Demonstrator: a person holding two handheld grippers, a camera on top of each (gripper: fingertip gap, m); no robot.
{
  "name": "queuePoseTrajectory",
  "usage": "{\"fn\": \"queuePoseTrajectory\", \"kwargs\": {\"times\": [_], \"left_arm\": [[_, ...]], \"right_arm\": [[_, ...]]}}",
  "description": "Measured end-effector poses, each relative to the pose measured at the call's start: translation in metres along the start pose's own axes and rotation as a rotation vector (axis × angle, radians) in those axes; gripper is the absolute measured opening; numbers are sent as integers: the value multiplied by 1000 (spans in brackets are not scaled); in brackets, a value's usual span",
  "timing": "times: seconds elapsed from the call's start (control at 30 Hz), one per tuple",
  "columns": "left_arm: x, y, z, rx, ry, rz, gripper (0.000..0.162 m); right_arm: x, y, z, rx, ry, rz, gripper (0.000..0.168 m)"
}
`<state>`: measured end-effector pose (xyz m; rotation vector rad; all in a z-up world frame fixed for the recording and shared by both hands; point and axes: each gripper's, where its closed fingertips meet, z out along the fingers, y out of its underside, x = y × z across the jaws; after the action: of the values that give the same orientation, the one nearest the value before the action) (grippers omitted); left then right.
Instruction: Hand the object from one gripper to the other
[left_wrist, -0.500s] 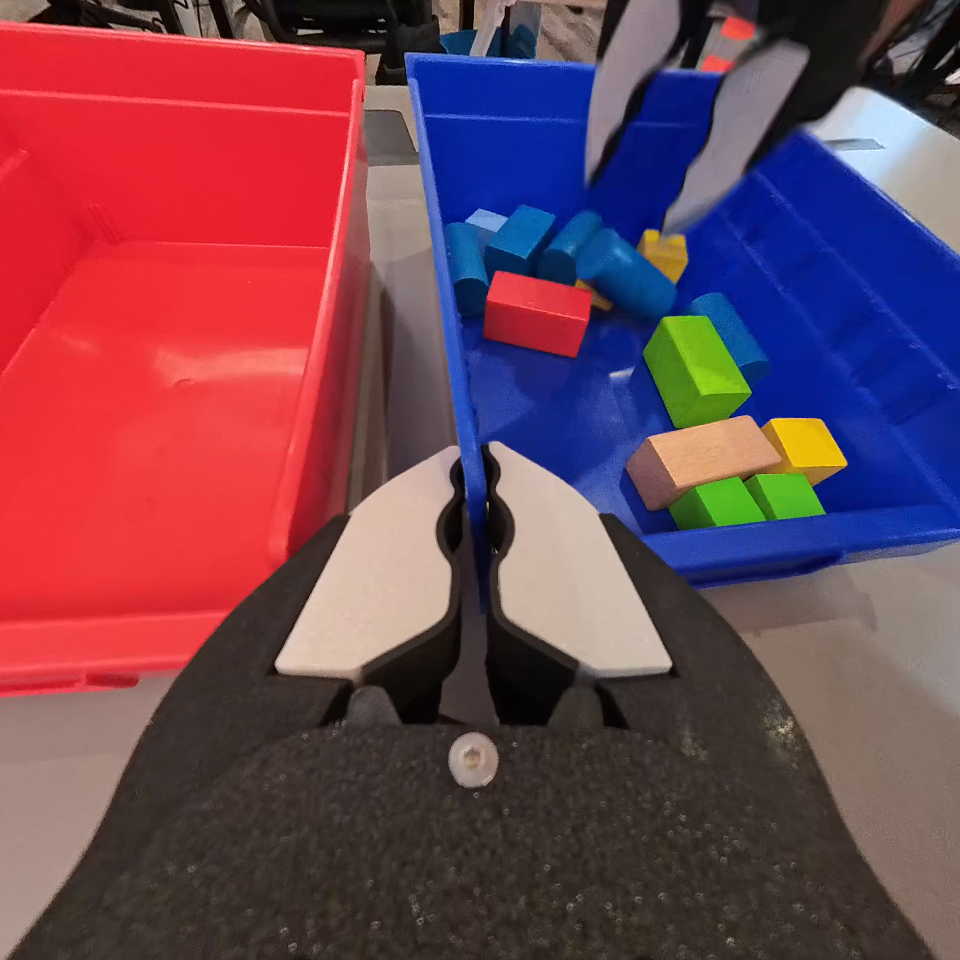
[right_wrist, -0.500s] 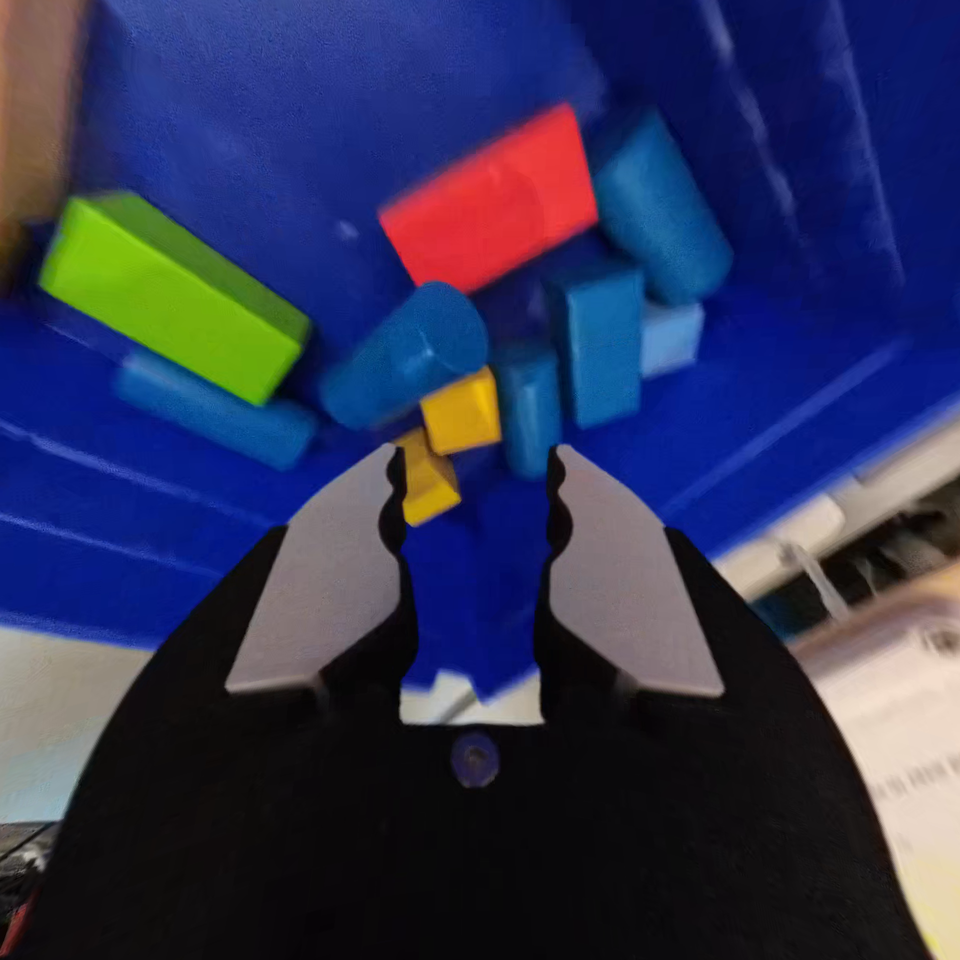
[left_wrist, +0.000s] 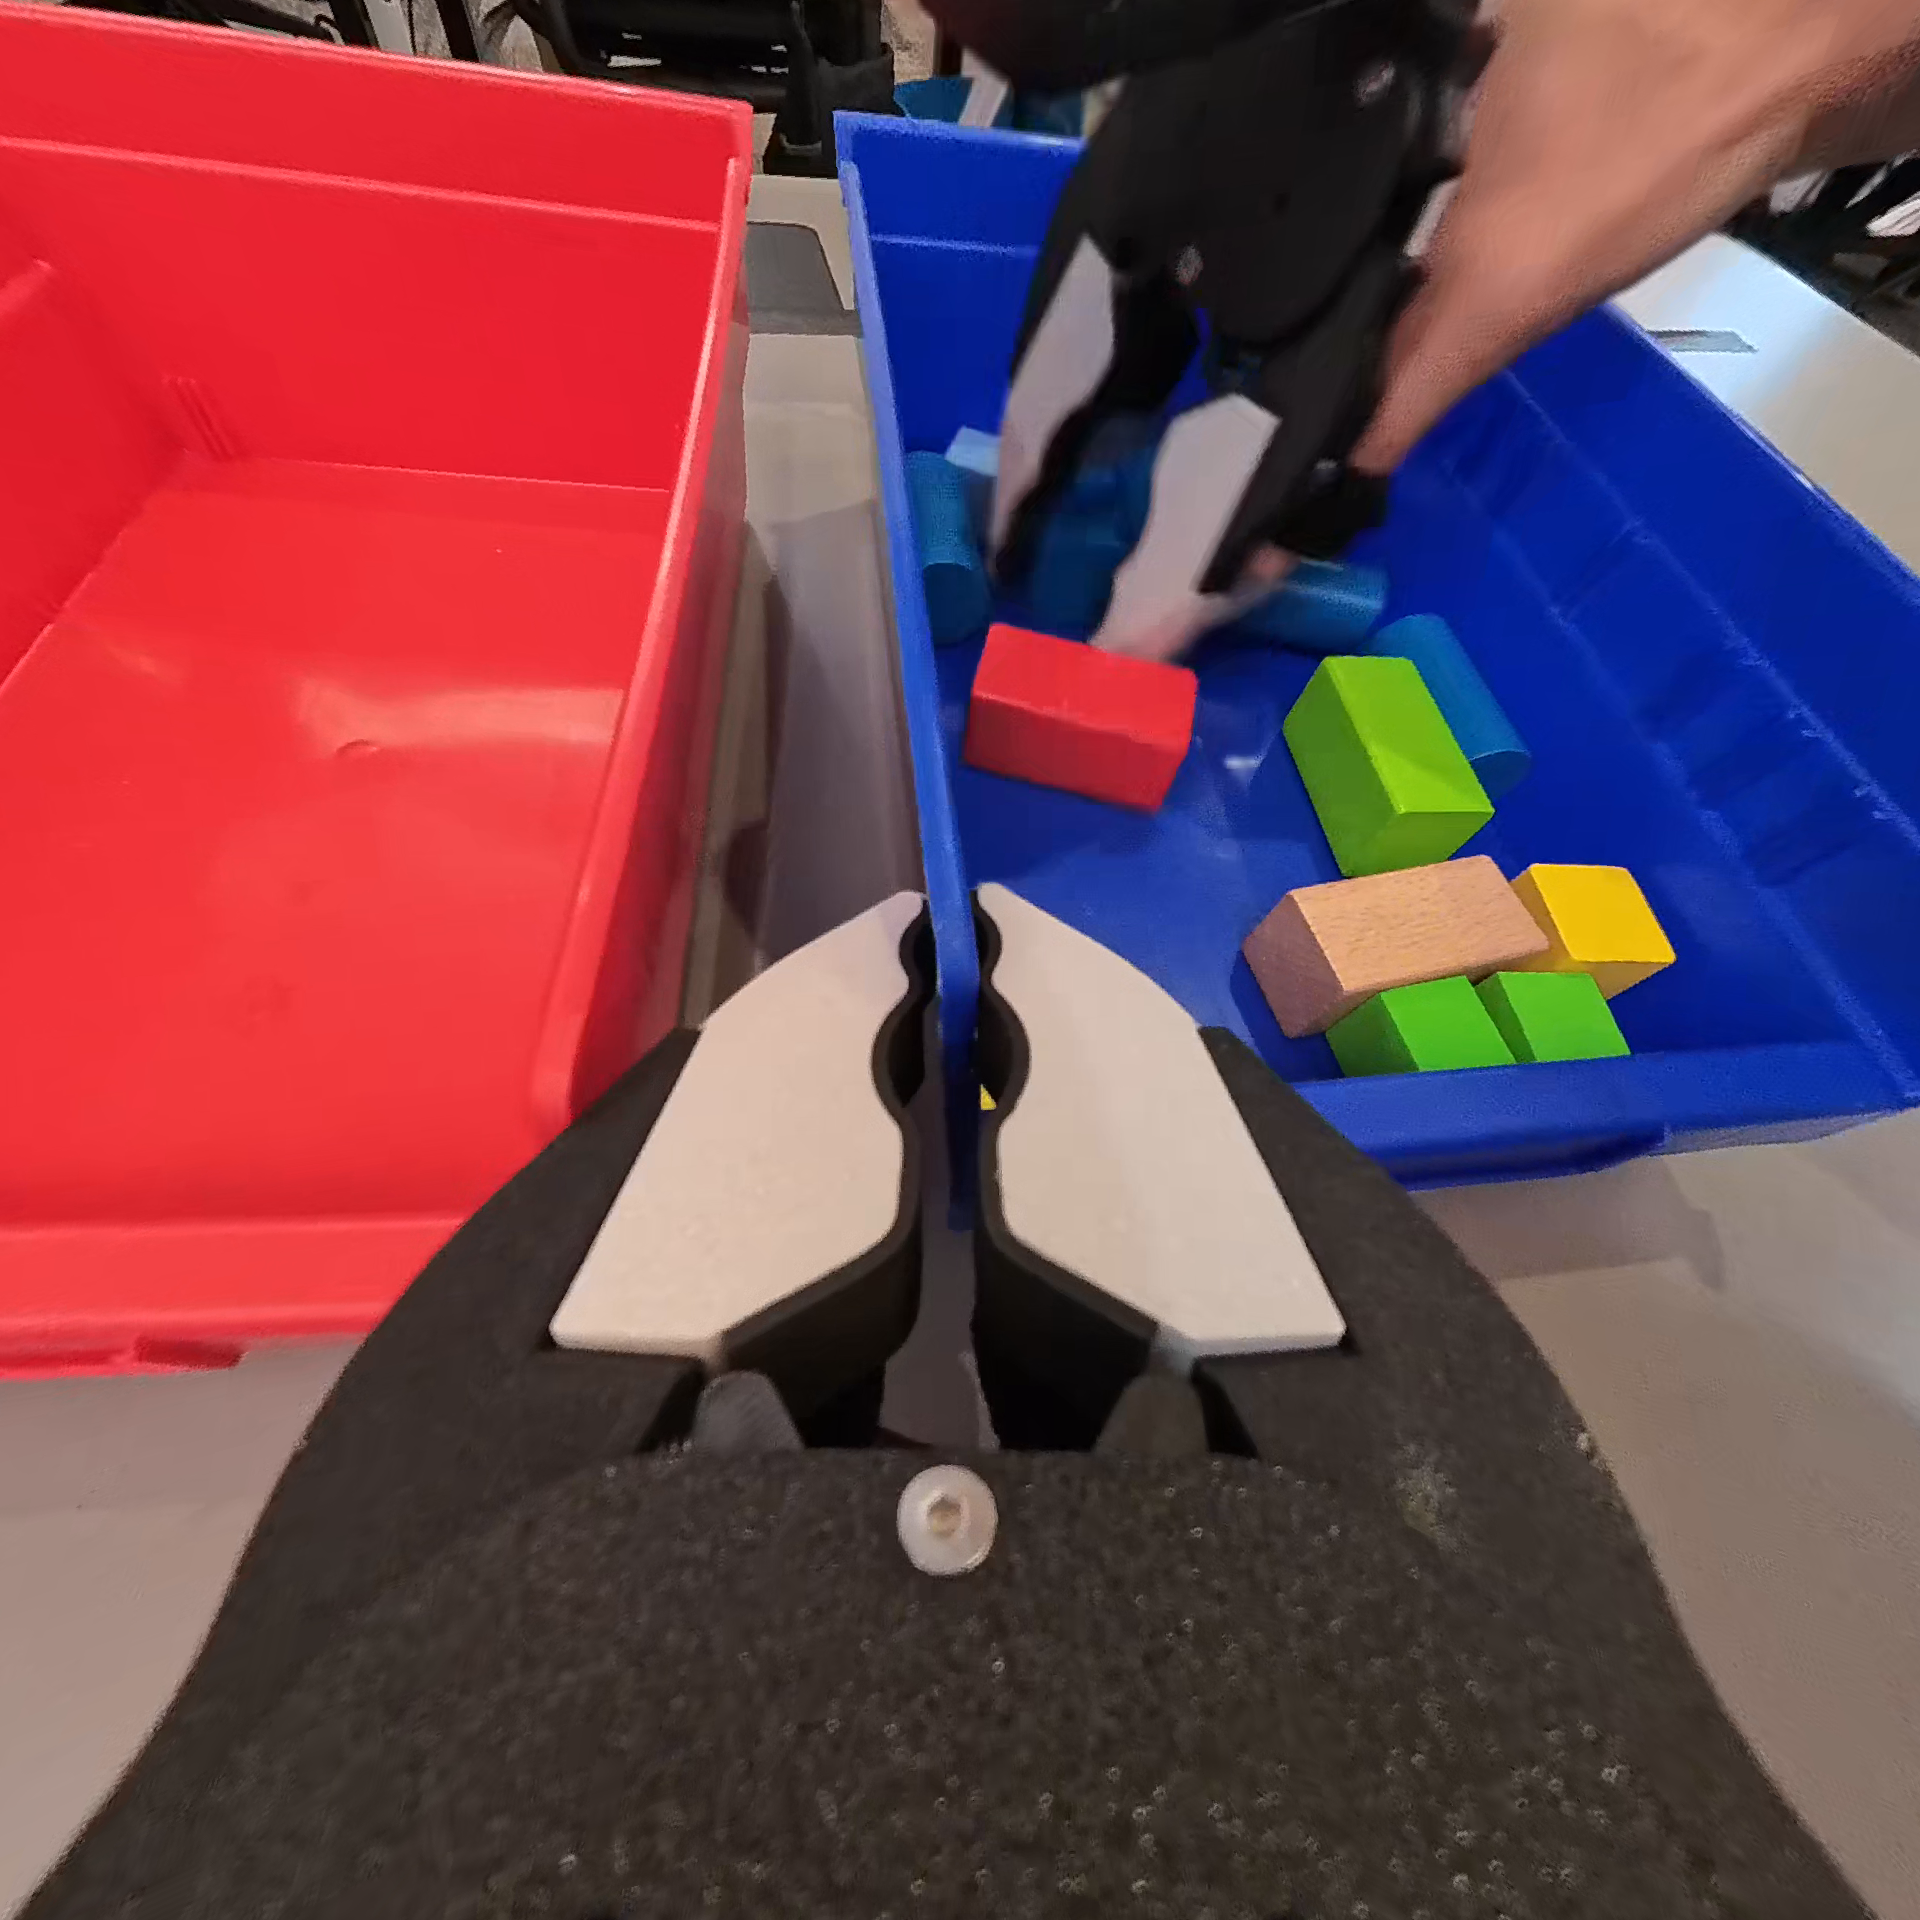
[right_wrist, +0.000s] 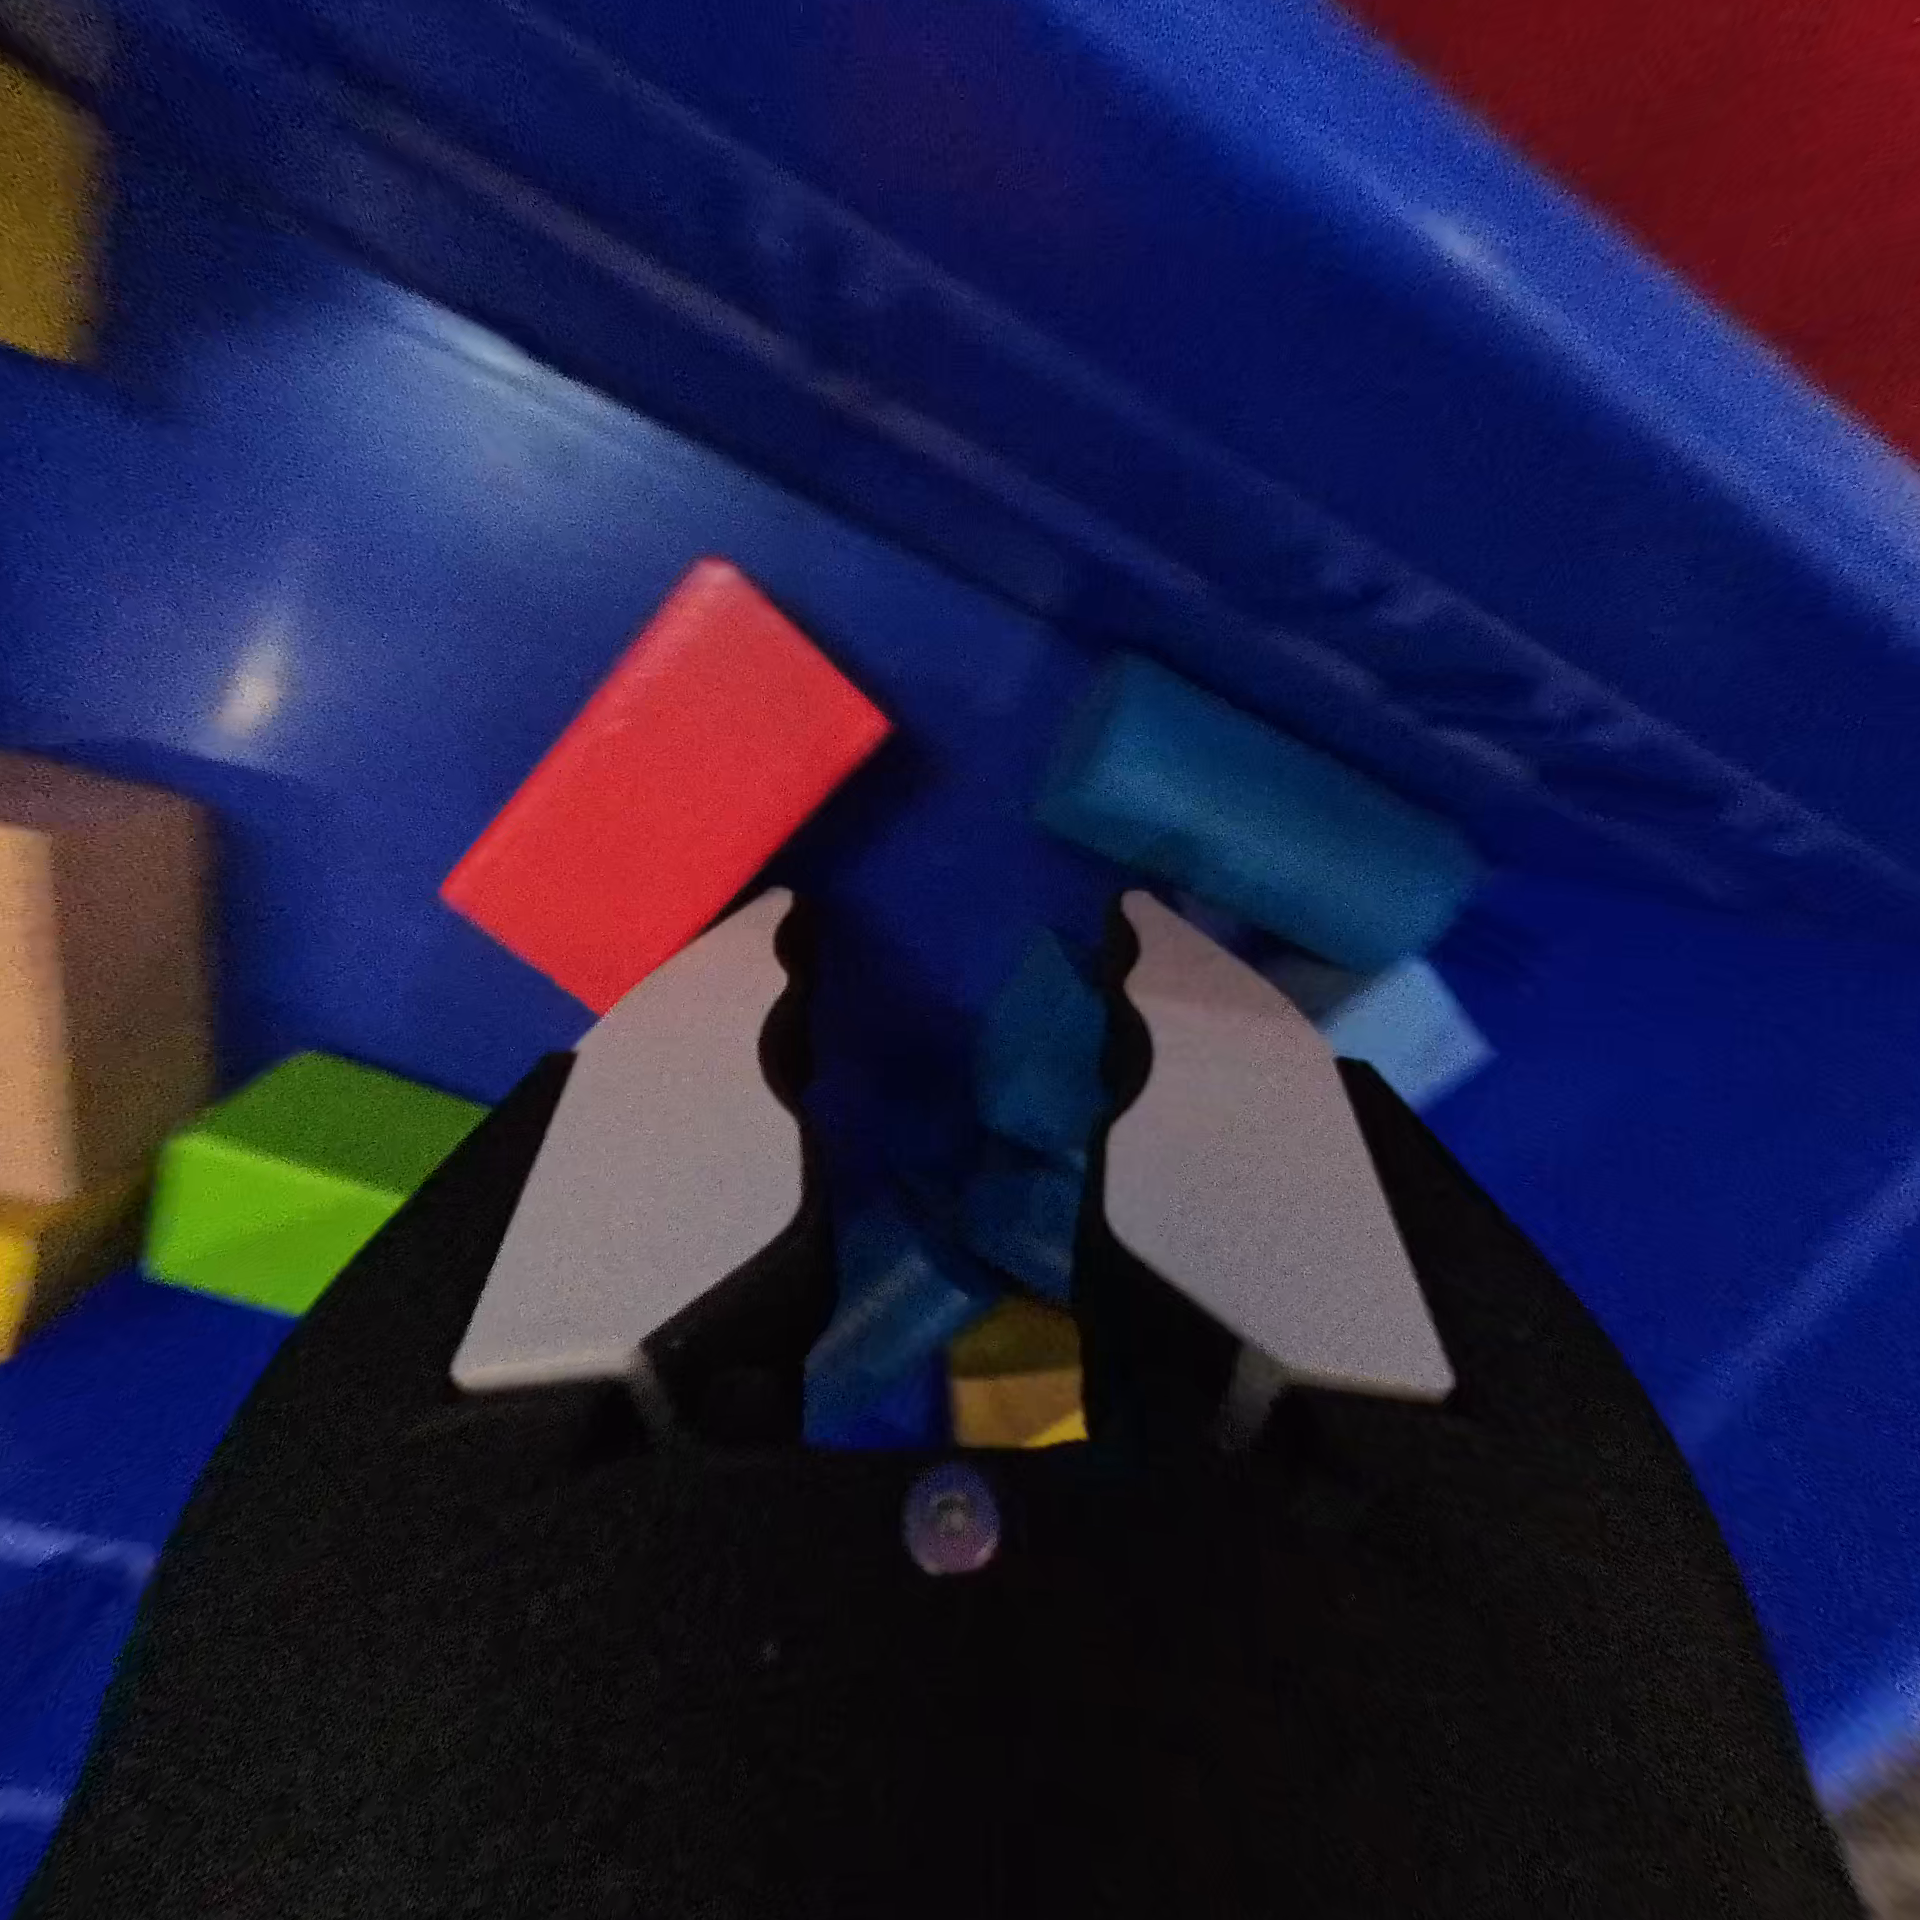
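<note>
- Reaching into the blue bin (left_wrist: 1714, 540), right tongs (right_wrist: 956, 914) gape wide over the blue blocks (right_wrist: 1247, 821); crowding could cause a double grab
- Left tongs (left_wrist: 951, 914) nearly closed, empty, astride the bin wall; might snag

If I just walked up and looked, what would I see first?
Probably the two big bins side by side: a red bin that looks bare inside on the left, and a blue bin on the right with colourful wooden blocks scattered in it. Next you'd spot the right gripper, held by a hand, reaching down with its fingers open among the blue blocks near a red block.
</note>
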<state>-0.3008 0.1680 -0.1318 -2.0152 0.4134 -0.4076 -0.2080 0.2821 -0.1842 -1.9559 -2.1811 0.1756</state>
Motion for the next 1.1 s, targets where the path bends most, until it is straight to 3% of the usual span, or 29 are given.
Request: {"fn": "queuePoseTrajectory", "kwargs": {"times": [0.07, 0.1, 0.17, 0.2, 0.27, 0.33, 0.43, 0.5, 0.53, 0.57, 0.63, 0.67, 0.7, 0.73, 0.8, 0.9, 1.07, 1.1], "left_arm": [[0, 0, 0, -1, -11, 12, 4], [0, 0, 0, 0, -15, 18, 4], [0, 0, 0, 0, -6, 10, 4], [0, 0, 0, 0, 2, -2, 4], [0, 0, 0, -1, 7, -12, 5], [0, 0, 0, -3, 6, -13, 5], [1, 0, 1, -3, 12, -12, 5], [1, 0, 1, 0, 14, -10, 5], [1, 0, 1, 0, 15, -9, 5], [1, 0, 1, 0, 15, -7, 5], [1, 0, 1, 0, 13, -4, 5], [1, 0, 1, 0, 15, -3, 5], [1, 0, 0, 1, 17, -3, 5], [1, 0, 0, 2, 20, -2, 5], [1, 0, 0, 3, 20, -3, 5], [1, 0, 0, 1, 18, -6, 5], [1, 0, 1, 4, 23, -1, 5], [2, 0, 1, 3, 25, 1, 5]], "right_arm": [[-47, -12, -2, 42, -179, -20, 57], [-74, -12, -7, 17, -287, -80, 49], [-96, -13, -19, -1, -309, -146, 50], [-90, -10, -26, -22, -246, -175, 58], [-35, 6, -42, -77, 15, -156, 59], [15, 36, -49, -153, 159, 14, 56], [35, 66, -29, -228, 145, 250, 61], [35, 39, -22, -96, 146, 223, 65], [25, 29, -14, -72, 81, 216, 72], [18, 19, -5, -41, 63, 200, 94], [4, 15, -2, -62, 35, 108, 106], [-20, -2, -10, 26, -102, 87, 77], [-49, -21, -24, 129, -279, 96, 66], [-63, -26, -33, 139, -346, 82, 58], [-36, -11, -36, 18, -126, -27, 70], [18, -10, -39, 25, 138, -79, 62], [55, -10, -6, 14, 178, 14, 75], [58, -1, 0, -54, 169, 27, 72]]}}
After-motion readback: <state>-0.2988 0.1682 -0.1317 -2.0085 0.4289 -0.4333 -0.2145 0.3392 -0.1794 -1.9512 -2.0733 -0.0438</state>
